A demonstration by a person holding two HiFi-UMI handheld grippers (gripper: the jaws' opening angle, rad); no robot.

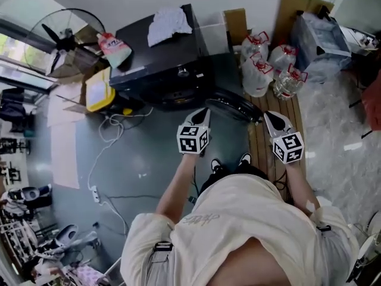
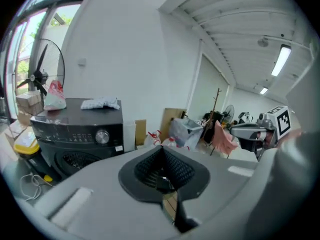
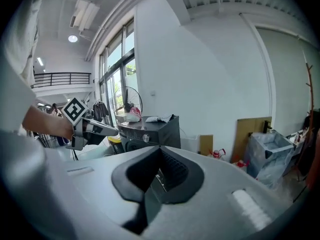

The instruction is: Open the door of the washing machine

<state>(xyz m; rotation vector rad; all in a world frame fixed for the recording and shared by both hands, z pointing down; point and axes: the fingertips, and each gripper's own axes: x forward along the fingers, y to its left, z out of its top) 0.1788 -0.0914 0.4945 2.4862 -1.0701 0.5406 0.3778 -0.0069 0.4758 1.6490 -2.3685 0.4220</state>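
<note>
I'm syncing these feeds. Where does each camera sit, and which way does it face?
Head view: on the head, facing steeply down at the washing machine; torso, forearms, left gripper, right gripper show.
Left gripper view: on that gripper, facing the washing machine; its shut fingers show.
Right gripper view: likewise; the left gripper shows too.
Shared: washing machine.

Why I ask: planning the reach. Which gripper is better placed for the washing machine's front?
Left, probably. The left gripper sits close before the front of the washing machine. The right gripper is off to its side, over the wooden boards. Both are shut and empty.
</note>
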